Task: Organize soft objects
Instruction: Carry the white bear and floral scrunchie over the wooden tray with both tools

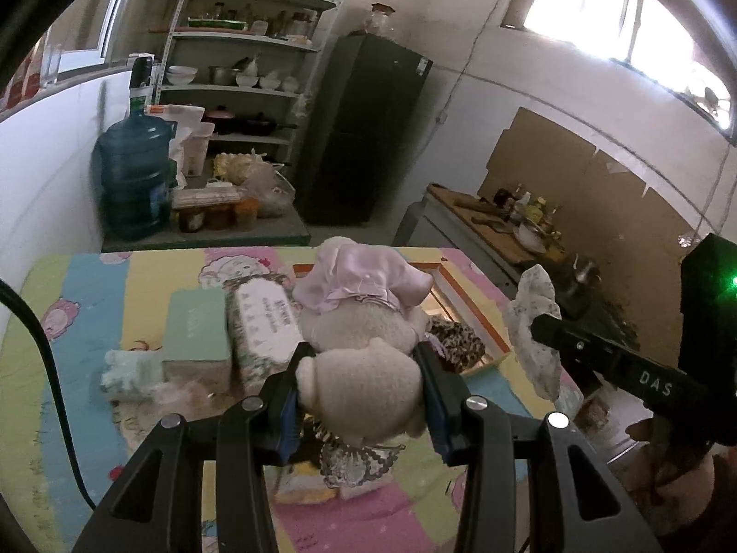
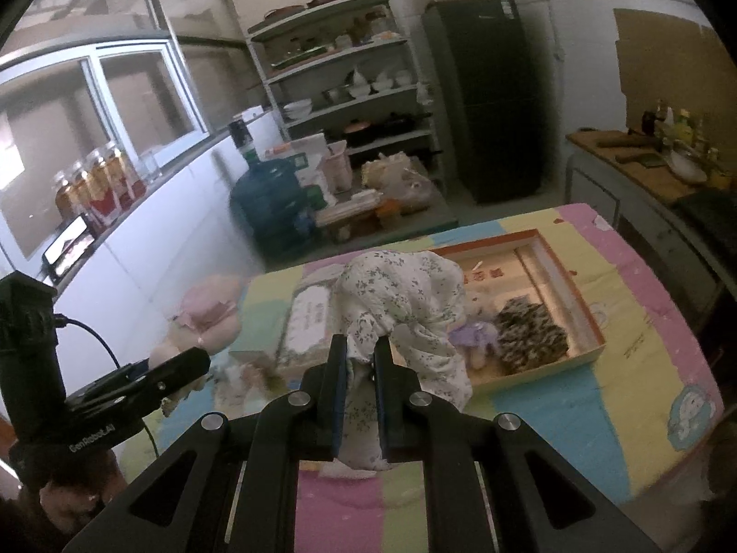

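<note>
My left gripper (image 1: pixel 364 368) is shut on a cream plush toy (image 1: pixel 364 318) in a pink dress and holds it above the table. The toy (image 2: pixel 207 318) and the left gripper (image 2: pixel 193 359) also show at the left of the right wrist view. My right gripper (image 2: pixel 361 350) is shut on a white floral cloth (image 2: pixel 405 304) that hangs bunched over the table. In the left wrist view, that cloth (image 1: pixel 534 318) and the right gripper (image 1: pixel 543 325) are at the right. An orange-rimmed flat box (image 2: pixel 580 295) beyond holds a dark patterned soft item (image 2: pixel 529 336) and a small purple one (image 2: pixel 474 336).
The table wears a pastel cartoon cover (image 2: pixel 622 396). On it lie a tissue pack (image 1: pixel 262 318), a pale green box (image 1: pixel 198 327) and a small fluffy white item (image 1: pixel 124 368). Behind stand a blue water jug (image 1: pixel 133 175), shelves (image 1: pixel 248 73) and a dark fridge (image 1: pixel 364 129). A counter (image 2: pixel 645 170) runs along the right.
</note>
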Motion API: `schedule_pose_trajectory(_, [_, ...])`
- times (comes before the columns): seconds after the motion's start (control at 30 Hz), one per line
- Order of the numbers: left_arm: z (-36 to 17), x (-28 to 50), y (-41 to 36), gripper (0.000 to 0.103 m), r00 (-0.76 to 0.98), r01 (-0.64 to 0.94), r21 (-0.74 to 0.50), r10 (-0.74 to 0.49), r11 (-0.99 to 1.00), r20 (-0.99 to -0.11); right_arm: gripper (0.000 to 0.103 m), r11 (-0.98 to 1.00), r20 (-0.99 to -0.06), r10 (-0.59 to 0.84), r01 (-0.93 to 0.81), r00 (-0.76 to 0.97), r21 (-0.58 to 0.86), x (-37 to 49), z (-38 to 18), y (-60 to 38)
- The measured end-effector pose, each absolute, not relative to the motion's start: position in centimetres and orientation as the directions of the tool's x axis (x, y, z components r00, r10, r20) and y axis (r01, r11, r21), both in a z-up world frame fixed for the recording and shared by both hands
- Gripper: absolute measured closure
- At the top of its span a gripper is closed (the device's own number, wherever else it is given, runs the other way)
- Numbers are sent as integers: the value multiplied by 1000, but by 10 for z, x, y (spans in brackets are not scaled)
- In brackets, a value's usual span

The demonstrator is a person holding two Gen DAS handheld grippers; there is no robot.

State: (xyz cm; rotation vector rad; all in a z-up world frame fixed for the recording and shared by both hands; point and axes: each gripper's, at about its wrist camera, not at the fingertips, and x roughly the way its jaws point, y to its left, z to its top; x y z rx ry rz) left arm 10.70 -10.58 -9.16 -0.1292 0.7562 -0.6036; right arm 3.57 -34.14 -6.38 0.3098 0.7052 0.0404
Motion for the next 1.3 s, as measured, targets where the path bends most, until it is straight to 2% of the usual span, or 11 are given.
schedule_pose_trajectory(0.67, [-123,156,-208,59,582,392,-248,-447,886,-680,92,949,-659,171,58,733,311,96,-92,-441])
schedule_pose_trajectory(1.3, [-164,200,-257,59,561,320,-204,-359,925,-746,92,952,-711,210,25,672,305,158,-133,-492])
